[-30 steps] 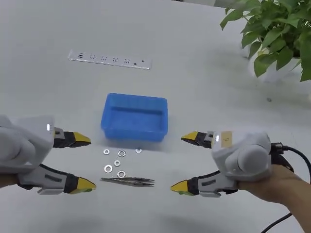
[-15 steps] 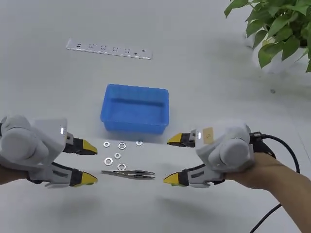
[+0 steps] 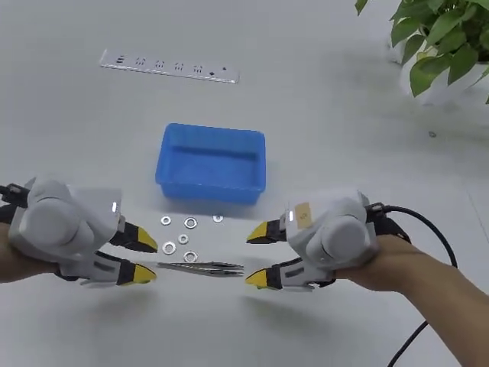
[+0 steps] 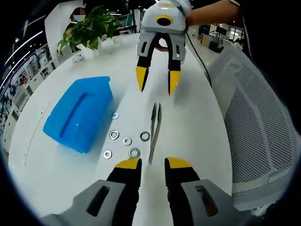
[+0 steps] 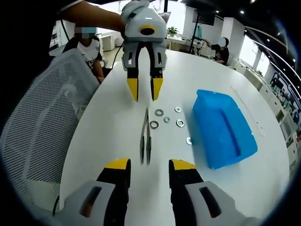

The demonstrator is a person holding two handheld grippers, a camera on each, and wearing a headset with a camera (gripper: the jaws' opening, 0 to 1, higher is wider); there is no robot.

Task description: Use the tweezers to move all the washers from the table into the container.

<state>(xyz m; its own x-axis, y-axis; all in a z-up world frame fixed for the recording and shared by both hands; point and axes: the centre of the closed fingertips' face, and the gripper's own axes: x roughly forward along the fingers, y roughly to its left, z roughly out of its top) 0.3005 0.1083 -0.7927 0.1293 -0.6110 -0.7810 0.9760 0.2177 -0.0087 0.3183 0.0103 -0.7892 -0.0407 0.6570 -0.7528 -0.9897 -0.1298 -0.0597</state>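
Metal tweezers lie flat on the white table, in front of several small washers. Behind the washers stands a blue container with nothing in it. My left gripper is open at the tweezers' left end, just off it. My right gripper is open at their right end. In the left gripper view the tweezers run from my left gripper toward the right gripper. The right gripper view has the tweezers between my right gripper and the left gripper, washers and container to their right.
A white power strip lies at the back of the table. A potted plant stands at the far right. A black cable trails from the right gripper. A mesh chair stands by the table's near edge.
Both grippers have closed in on the tweezers from either side. The left gripper's jaws stand closer together than before.
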